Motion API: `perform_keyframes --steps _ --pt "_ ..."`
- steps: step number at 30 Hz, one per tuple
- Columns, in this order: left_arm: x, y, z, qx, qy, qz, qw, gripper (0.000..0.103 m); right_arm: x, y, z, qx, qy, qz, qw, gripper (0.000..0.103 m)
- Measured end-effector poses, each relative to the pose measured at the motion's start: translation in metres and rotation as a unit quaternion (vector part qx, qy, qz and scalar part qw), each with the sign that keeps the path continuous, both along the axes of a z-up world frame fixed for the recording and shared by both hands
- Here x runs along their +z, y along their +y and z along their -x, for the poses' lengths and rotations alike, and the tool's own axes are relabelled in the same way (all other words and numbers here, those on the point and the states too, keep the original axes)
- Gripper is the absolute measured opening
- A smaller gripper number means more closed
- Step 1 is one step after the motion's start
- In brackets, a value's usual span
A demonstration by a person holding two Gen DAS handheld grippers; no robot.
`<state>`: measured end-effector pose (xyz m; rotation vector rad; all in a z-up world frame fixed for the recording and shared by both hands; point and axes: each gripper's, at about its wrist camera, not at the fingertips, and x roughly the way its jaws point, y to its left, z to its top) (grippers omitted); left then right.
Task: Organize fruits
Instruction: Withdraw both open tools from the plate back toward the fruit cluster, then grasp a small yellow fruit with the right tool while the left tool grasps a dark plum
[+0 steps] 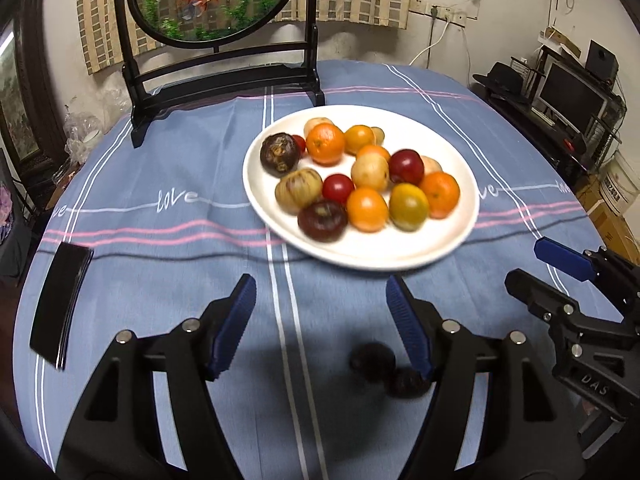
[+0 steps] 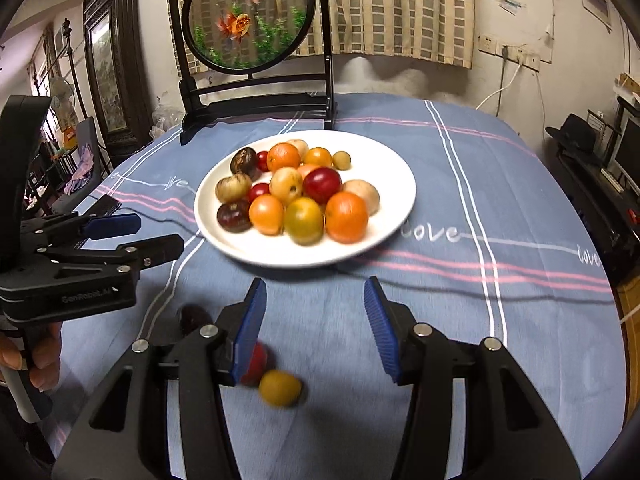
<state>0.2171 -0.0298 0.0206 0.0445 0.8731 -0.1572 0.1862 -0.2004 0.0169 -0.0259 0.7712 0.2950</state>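
A blue striped tablecloth bears a white plate heaped with fruits; left gripper and right gripper hover before it, both spread, holding nothing; loose yellow fruit lies nearby.

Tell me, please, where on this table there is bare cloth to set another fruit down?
Bare cloth lies between the white plate and the right gripper, and right of the plate around the "love" lettering. The plate is crowded. By the left gripper, dark fruits and a yellow fruit already sit.
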Motion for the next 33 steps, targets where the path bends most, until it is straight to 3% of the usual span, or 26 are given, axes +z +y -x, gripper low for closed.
perform_keyframes --steps 16,25,33 --pt "-0.022 0.011 0.05 -0.003 0.016 -0.002 0.9999 0.072 -0.034 -0.002 0.046 0.012 0.05 0.019 0.999 0.055" --pt "-0.041 0.02 0.053 0.0 0.036 -0.001 0.9993 0.072 -0.054 0.012 0.041 0.029 0.085 0.04 0.995 0.055" --pt "-0.054 0.019 0.049 -0.008 0.053 -0.003 0.9986 0.072 -0.057 0.024 0.022 0.028 0.089 0.05 0.994 0.054"
